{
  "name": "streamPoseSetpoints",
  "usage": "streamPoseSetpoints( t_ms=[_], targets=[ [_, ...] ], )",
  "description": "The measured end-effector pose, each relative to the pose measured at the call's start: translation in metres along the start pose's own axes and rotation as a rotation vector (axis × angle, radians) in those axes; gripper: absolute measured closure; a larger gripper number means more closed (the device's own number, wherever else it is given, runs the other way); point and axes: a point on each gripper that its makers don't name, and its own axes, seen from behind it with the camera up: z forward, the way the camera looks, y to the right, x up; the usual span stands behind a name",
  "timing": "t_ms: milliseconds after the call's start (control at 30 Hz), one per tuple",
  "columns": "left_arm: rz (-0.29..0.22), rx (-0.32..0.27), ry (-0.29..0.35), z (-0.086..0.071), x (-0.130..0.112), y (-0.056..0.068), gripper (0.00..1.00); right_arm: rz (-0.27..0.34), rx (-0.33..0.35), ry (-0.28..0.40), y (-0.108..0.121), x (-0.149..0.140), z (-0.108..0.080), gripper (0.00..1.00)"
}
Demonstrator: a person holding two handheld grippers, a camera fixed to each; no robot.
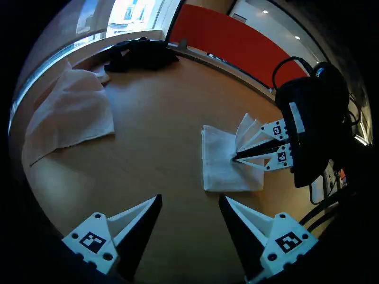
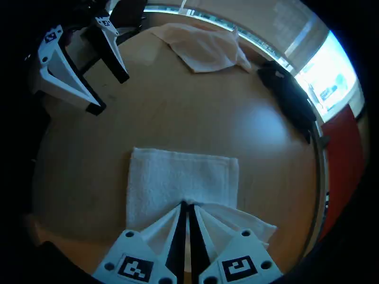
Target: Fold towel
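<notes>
A small white towel (image 1: 222,163) lies folded on the wooden table (image 1: 161,123). My right gripper (image 1: 235,157) is shut on its right edge, where a loose flap stands up. In the right gripper view the towel (image 2: 182,180) spreads out flat just ahead of my right gripper (image 2: 187,207), whose jaws pinch the near edge, with layers bunched to the right of them. My left gripper (image 1: 189,202) hovers open over bare table, a short way in front of the towel. In the right gripper view, my left gripper (image 2: 109,93) hangs open at the far left.
A second, larger white cloth (image 1: 71,113) lies crumpled at the table's far left, near the window; the right gripper view has this white cloth (image 2: 203,47) at the top. A black garment (image 1: 139,53) sits on the sill. Cables (image 1: 327,213) trail at the right.
</notes>
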Motion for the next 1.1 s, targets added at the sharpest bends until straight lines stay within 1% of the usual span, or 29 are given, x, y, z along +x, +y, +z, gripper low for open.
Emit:
streamPoseSetpoints(
  t_ms=[67,367,667,867,1100],
  targets=[
    [0.004,0.0,0.0,0.0,0.001,0.0,0.12,0.003,-0.004,0.002,0.001,-0.001,-0.001,0.97],
    [0.022,-0.005,-0.007,0.001,0.001,0.002,0.12,-0.019,-0.024,0.001,0.004,-0.003,-0.004,0.97],
    [0.035,-0.001,-0.01,0.002,-0.001,0.001,0.12,-0.031,-0.034,0.0,0.007,-0.004,-0.007,0.97],
    [0.035,0.007,-0.008,-0.002,-0.002,-0.004,0.12,-0.051,-0.038,-0.002,0.006,-0.004,-0.008,0.97],
    [0.032,0.015,-0.005,-0.005,-0.003,-0.009,0.12,-0.055,-0.043,-0.005,0.006,-0.005,-0.007,0.95]
  ],
)
